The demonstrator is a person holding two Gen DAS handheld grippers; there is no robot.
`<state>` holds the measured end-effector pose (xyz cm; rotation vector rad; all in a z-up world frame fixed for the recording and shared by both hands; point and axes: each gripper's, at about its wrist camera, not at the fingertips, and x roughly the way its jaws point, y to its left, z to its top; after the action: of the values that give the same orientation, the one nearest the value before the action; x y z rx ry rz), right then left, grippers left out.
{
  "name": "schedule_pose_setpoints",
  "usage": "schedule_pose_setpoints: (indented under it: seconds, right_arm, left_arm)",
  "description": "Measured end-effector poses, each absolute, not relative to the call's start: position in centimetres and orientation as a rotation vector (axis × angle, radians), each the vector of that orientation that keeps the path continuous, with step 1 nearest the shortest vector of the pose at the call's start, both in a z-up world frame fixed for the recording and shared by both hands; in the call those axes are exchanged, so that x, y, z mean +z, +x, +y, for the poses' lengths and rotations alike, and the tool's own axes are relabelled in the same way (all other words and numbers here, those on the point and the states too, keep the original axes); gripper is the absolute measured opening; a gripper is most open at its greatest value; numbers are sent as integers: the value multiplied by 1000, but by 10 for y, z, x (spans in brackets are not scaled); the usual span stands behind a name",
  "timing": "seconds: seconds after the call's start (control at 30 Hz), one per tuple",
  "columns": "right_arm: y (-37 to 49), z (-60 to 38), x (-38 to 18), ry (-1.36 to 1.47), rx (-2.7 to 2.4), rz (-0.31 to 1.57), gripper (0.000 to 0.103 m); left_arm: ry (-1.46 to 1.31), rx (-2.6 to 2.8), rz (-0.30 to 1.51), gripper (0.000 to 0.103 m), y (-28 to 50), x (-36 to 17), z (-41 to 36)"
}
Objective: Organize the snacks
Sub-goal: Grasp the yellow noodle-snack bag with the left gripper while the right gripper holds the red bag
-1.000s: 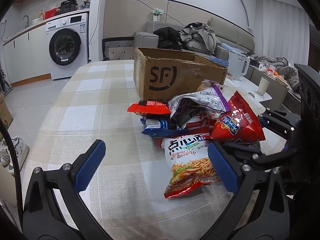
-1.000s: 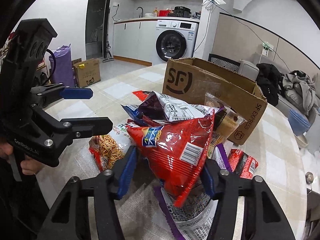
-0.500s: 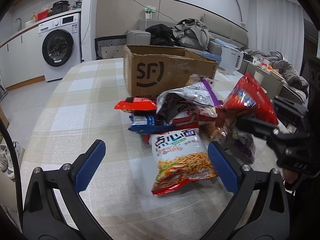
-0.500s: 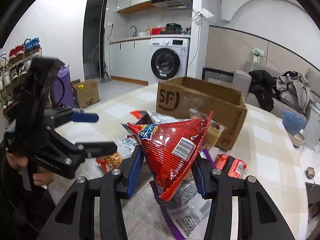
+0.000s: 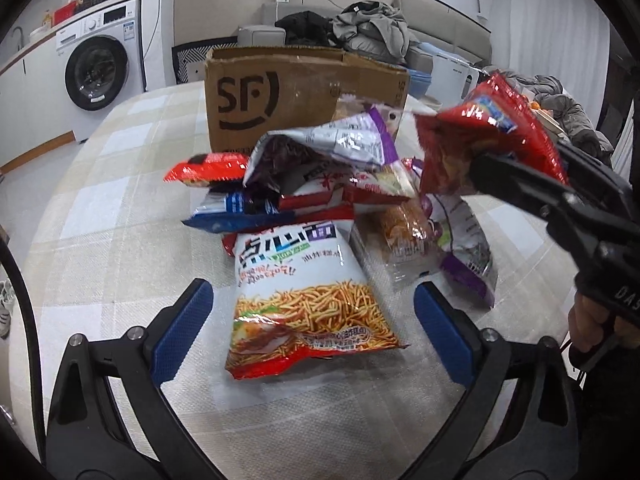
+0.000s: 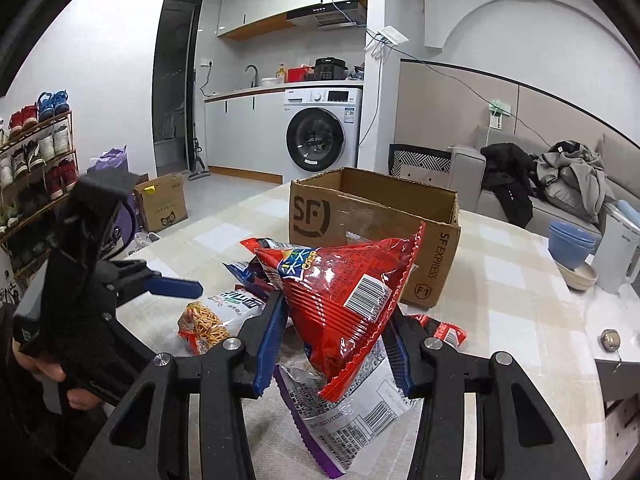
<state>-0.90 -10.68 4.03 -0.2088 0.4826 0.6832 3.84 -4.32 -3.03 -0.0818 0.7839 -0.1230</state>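
The sorting has barely got going, from where I stand. The right gripper (image 6: 334, 354) has its jaws closed on a red crisp bag (image 6: 348, 288), pinching its lower part so the bag hangs clear of the pile, with the barcode side facing the camera; in the left wrist view that same bag sits up at about 2 o'clock, above the heap. The cardboard box (image 6: 372, 232) with the SF mark stands open at roughly 12 o'clock beyond the pile, and what I can see of its inside shows no snacks, though the bottom is hidden from both views. Everything else waits on the checked surface (image 5: 104, 216): a noodle-snack bag (image 5: 308, 304) lying flat just ahead of the left gripper (image 5: 314, 328), a blue packet (image 5: 240, 212) and a small red packet (image 5: 208, 168) at about 11 o'clock from it, a purple and silver bag (image 5: 332, 148) crumpled on top of the heap, and a clear pack of something orange (image 5: 404, 232) at 1 o'clock. The left gripper's jaws are spread wide and grip nothing, hovering low with the noodle bag between them. I would judge one bag lifted, none visibly boxed, and the rest of the pile left to do.
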Motion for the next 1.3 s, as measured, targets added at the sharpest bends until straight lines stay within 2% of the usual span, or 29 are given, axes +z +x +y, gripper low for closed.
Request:
schedule_pose_setpoints:
  seconds: [0.1,0.17,0.67,1.3]
  right_arm:
    - [-7,-110,42,-202,675,482,47]
    - [-4,-113,43,-194,669,480,47]
    - [-2,-121,46,-175,656,469,47]
    - [-6,-132,52,-151,637,442,47]
  left_arm:
    - [-94,-124,818,81,45,-39,-47]
    - [-108,-115,818,77,47,-41,-47]
    - [-108,-113,754,59,43,-37,-54]
    - [-94,-171,715,57,1,-13,-46]
